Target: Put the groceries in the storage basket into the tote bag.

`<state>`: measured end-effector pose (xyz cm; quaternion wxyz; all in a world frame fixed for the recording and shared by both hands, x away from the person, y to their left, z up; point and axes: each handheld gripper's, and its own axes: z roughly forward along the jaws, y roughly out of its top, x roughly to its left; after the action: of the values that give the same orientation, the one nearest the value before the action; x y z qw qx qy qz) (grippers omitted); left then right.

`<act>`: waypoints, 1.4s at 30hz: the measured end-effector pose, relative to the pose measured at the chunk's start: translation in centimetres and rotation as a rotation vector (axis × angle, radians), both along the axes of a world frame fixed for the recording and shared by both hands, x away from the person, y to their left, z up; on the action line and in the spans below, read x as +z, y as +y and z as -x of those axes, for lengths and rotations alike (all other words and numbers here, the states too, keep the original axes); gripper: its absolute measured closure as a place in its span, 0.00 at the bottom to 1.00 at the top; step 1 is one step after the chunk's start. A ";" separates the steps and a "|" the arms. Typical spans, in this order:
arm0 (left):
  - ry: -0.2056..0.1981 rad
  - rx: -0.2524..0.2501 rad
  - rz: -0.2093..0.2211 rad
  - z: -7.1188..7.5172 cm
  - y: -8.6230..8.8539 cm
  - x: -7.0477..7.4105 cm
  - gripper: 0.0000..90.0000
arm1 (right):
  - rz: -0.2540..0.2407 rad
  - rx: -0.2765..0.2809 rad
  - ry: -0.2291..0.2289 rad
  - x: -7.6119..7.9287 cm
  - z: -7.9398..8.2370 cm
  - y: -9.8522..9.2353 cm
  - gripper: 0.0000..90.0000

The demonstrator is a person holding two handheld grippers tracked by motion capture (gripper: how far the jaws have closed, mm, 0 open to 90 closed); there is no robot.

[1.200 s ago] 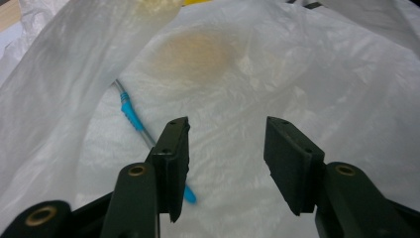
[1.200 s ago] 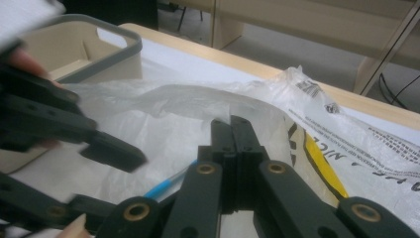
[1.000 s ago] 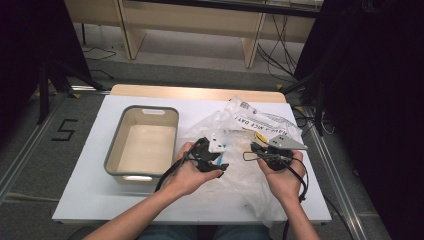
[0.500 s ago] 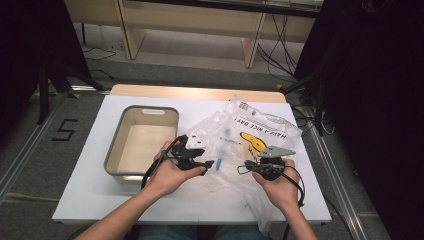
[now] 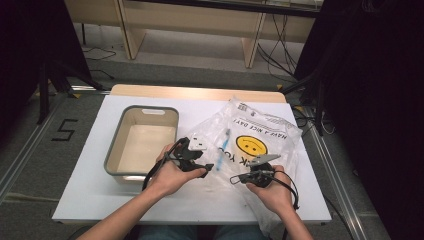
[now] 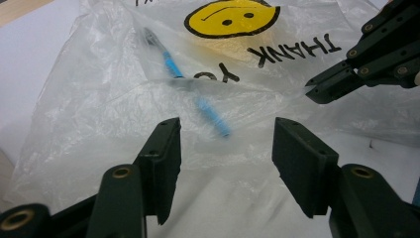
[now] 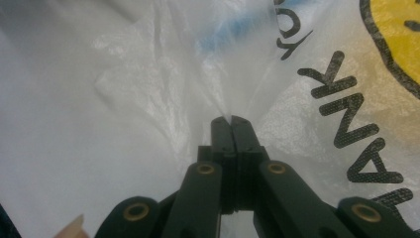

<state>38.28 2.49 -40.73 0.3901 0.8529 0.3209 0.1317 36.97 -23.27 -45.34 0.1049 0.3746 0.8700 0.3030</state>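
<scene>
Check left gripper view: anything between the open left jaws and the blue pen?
Just the clear plastic bag: the blue pen lies inside it, film covering it, ahead of the left gripper.

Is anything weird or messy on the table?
Nothing is spilled or broken. The plastic bag lies crumpled and flat on the table beside the bin, with a blue pen inside it. The right gripper is shut on a pinch of bag film; the left gripper is open, its jaws just widened.

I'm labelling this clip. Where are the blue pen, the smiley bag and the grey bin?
pen [image 6: 171, 64], left gripper view, blue barrel inside the bag.
bag [image 5: 251, 145], high view, yellow smiley print.
bin [image 5: 113, 154], high view, left rim.
</scene>
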 end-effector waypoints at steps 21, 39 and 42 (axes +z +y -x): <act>0.009 0.019 -0.003 0.1 -0.1 -1.6 0.43 | -0.142 -0.194 -0.127 3.2 0.8 -4.4 0.61; -0.014 -0.002 0.003 1.3 0.1 -2.3 0.40 | -0.094 -0.352 -0.107 1.7 3.3 -9.0 0.51; -0.011 -0.004 0.004 1.4 0.1 -2.4 0.40 | -0.091 -0.380 -0.104 1.5 3.6 -9.8 0.49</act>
<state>36.84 2.61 -43.15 0.3939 0.8520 0.3174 0.1353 33.34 -33.04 -43.81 0.1882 0.5203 0.7624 0.3355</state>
